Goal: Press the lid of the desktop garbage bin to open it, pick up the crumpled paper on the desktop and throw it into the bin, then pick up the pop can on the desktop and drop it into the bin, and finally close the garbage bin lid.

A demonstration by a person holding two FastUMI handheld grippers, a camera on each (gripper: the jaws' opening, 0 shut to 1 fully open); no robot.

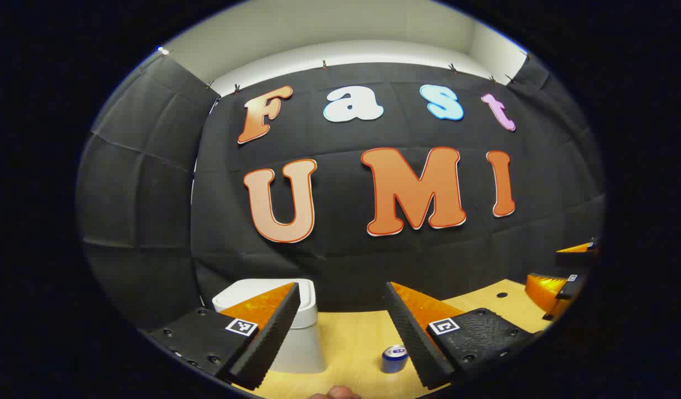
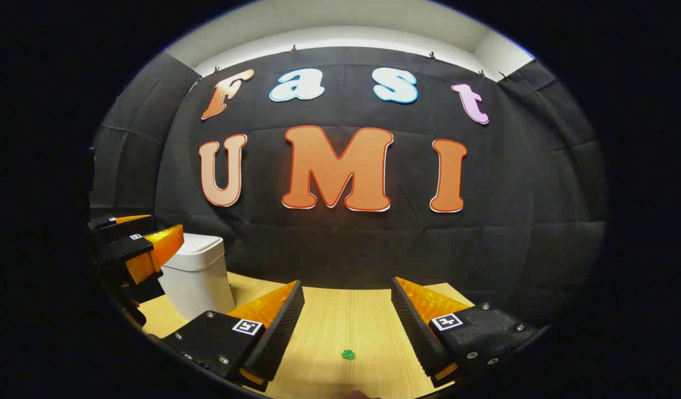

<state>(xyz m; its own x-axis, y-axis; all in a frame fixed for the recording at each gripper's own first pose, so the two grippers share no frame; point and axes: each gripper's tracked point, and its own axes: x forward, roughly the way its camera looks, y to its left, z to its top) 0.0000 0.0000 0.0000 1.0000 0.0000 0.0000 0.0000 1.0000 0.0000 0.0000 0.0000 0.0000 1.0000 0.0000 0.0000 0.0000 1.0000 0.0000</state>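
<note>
The white desktop bin [image 1: 298, 332] stands on the wooden table [image 1: 357, 338] with its lid down, just behind my left gripper's left finger. My left gripper [image 1: 342, 288] hangs open and empty above the table. A blue pop can [image 1: 394, 358] stands upright near its right finger. In the right gripper view the bin [image 2: 199, 277] is at the left, beside the left gripper [image 2: 152, 230]. My right gripper [image 2: 347, 282] is open with nothing between its fingers. It also shows at the right edge of the left gripper view [image 1: 556, 266]. A small pale thing [image 1: 334, 393] at the bottom edge is too cut off to identify.
A tiny green mark [image 2: 348, 354] lies on the table [image 2: 340, 321] between my right gripper's fingers. The black booth wall rises close behind the bin and the table's far edge. A small dark hole [image 1: 501, 295] sits in the tabletop at the far right.
</note>
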